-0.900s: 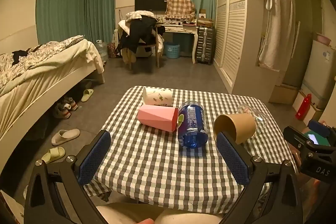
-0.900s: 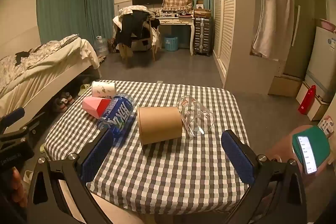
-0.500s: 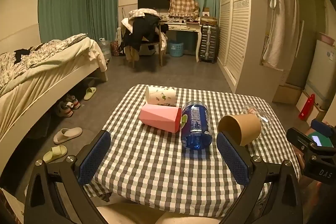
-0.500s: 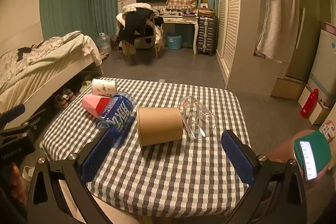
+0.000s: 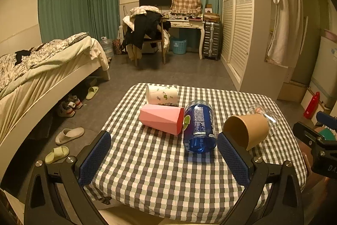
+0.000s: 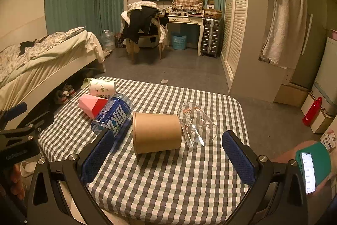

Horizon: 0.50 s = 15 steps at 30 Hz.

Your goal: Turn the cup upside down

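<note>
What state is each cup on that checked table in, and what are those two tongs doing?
Brown paper cup: on its side.
Clear glass: on its side, touching the brown cup.
Blue bottle: lying down.
Pink cup: on its side.
White floral cup: on its side.
Left tongs: open, empty.
Right tongs: open, empty.

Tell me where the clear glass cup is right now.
The clear glass cup lies on its side toward the right of the checkered table, directly right of the brown paper cup, ahead of the right gripper.

Left hand-held gripper (image 5: 164, 151) and right hand-held gripper (image 6: 168, 152) spread wide, apparently level, gripping nothing.
</note>
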Available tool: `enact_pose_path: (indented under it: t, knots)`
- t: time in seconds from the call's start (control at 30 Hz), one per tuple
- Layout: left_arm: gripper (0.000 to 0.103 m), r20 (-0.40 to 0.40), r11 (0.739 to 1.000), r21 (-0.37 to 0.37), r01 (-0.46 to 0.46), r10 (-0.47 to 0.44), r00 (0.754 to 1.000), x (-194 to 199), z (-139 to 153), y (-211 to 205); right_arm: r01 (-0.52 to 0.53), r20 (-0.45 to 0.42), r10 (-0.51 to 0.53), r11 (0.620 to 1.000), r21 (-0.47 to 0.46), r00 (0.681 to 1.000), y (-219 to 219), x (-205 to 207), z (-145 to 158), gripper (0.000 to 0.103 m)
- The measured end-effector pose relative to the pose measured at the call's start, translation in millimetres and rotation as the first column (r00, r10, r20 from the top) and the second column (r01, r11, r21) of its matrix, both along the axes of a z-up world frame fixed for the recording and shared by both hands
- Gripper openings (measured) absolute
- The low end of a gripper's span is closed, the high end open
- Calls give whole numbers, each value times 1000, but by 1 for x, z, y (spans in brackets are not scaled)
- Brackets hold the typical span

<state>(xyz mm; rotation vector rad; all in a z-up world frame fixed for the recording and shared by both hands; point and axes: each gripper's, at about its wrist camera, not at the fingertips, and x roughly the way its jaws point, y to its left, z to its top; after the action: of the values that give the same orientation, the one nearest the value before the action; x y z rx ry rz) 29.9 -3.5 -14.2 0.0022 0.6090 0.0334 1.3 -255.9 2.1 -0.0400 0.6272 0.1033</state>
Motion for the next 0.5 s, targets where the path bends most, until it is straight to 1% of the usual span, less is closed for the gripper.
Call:
enact_pose_path:
  t: [0.23,0.5]
  knots:
    - [103,-4,1000,-2,-10,10,1000,2,-5,3,-36,-14,36,999,12,999,1,3,-1,103]
    - [103,-9,1000,6,-5,5,1000,2,-6,3,-48,-30,49,999,15,998,6,2,-5,103]
